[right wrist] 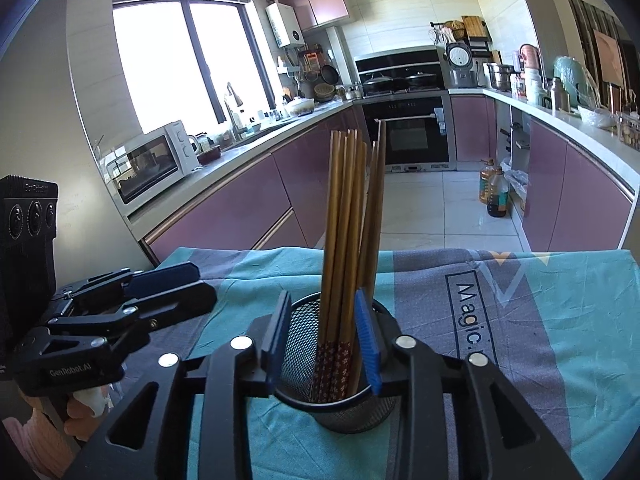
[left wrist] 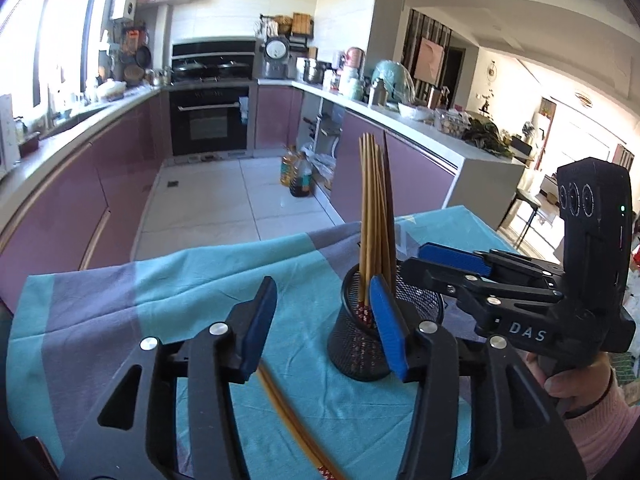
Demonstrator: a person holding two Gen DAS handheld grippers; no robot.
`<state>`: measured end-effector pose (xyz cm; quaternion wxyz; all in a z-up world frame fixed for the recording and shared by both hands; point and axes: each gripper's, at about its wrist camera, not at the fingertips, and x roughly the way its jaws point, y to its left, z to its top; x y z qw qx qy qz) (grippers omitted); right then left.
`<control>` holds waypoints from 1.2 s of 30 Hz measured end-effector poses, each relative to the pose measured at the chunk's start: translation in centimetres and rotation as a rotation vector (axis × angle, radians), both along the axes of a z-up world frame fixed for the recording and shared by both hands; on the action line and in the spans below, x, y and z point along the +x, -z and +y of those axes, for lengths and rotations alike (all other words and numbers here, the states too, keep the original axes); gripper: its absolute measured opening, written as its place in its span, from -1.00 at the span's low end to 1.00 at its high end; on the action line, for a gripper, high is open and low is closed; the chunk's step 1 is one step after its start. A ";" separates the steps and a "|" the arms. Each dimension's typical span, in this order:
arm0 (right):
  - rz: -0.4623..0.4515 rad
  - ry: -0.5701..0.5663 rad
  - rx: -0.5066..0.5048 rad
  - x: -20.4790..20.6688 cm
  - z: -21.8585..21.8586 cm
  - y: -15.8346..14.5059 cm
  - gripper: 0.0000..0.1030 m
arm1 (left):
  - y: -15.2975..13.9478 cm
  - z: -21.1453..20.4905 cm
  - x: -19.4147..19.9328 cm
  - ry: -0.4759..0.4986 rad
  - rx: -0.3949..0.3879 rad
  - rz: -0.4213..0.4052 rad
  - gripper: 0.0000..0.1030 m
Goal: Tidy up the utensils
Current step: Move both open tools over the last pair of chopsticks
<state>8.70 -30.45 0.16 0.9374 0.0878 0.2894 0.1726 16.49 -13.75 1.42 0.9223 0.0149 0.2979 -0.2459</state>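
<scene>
While most chopsticks (right wrist: 340,240) already stand in the mesh cup (left wrist: 360,344), a loose pair (left wrist: 292,428) lies on the cloth (left wrist: 120,300) left of it under the left gripper (left wrist: 324,320), jaws apart, empty. Right gripper (right wrist: 324,344) straddles the cup's bundle, jaws apart, gripping nothing.

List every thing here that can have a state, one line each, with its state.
Left gripper: open, nothing between its pads.
Right gripper: open, pads either side of the chopsticks, not pressing.
Mesh holder: upright on the cloth.
Chopsticks in holder: standing, leaning slightly.
Loose chopsticks: lying flat on the cloth.
Tablecloth: spread, wrinkled.
</scene>
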 end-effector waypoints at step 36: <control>0.218 -0.217 -0.146 -4.1 9.2 9.1 -0.05 | 7.5 9.1 -6.5 -0.260 0.080 0.074 0.84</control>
